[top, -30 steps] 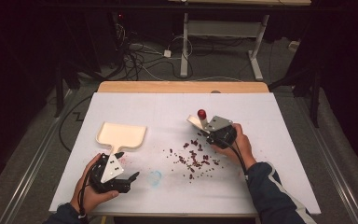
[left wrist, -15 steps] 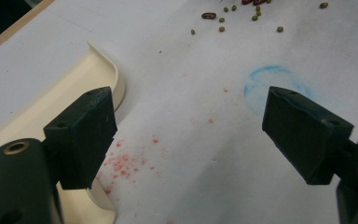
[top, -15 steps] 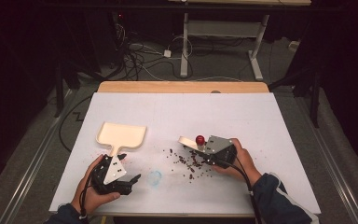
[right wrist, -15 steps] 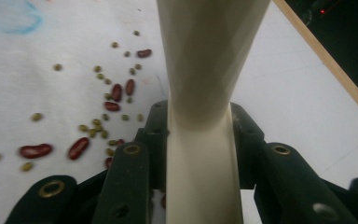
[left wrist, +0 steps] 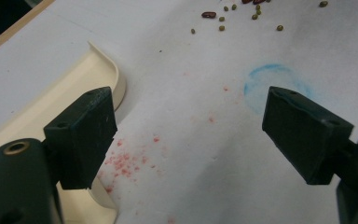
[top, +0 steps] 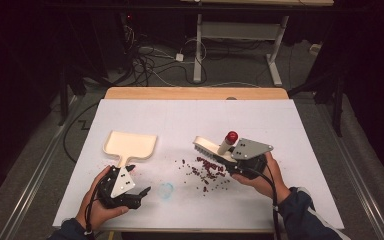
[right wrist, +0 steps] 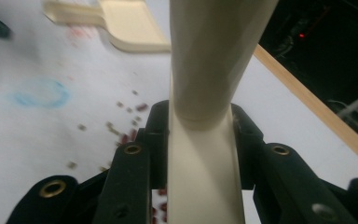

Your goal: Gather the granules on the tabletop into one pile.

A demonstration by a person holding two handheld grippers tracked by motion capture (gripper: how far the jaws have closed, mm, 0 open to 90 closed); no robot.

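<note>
Right gripper (top: 230,161) clamped, jaws narrow, on the flat handle of a cream plastic brush with a red-tipped knob (top: 215,147), bristle head raised just above the white paper-covered tabletop (top: 290,125) and over the scatter of small dark red and green beans (top: 205,172). Left gripper (top: 139,192) resting low near the front edge, jaws wide and holding nothing, a faint blue ring mark (left wrist: 272,84) ahead of them. Cream plastic dustpan (top: 130,146) lying flat just beyond the left gripper (well apart from the brush), handle toward the person
</note>
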